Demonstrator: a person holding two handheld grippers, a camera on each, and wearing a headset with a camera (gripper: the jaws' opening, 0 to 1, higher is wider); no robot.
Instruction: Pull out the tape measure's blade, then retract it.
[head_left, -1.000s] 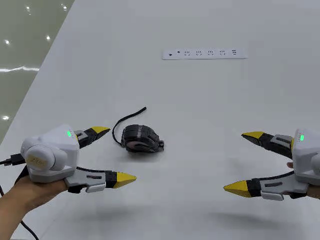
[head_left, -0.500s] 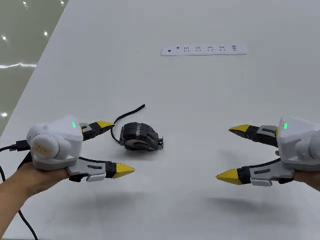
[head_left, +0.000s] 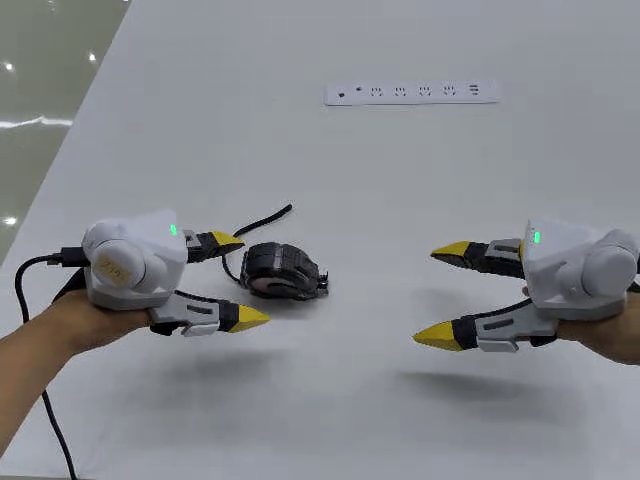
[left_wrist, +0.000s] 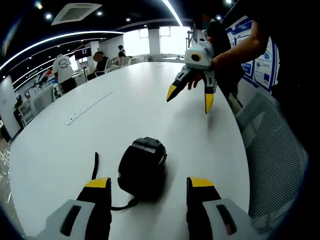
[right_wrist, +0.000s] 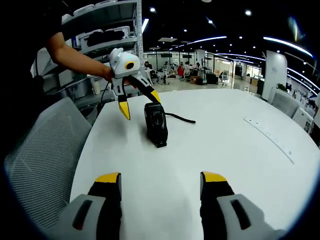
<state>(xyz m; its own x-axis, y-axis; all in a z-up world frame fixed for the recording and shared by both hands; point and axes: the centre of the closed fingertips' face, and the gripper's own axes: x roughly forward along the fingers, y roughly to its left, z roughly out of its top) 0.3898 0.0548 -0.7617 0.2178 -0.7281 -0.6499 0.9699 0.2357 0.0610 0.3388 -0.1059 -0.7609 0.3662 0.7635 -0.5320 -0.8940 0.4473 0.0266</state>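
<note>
Black and compact, the tape measure (head_left: 283, 272) rests on the white table (head_left: 380, 180), towards the person's left, with its blade-mouth end turned towards the right side. A thin black strap (head_left: 262, 222) trails from it across the tabletop, away from the person. The left gripper (head_left: 252, 279) hovers just beside the case with its yellow-tipped jaws spread wide. In the left gripper view the case lies just ahead of the tips, in line with the gap, and is not gripped. The right gripper (head_left: 426, 296) hangs well apart on the other side, jaws released and holding nothing. A white power strip (head_left: 412, 93) lies far back on the table.
</note>
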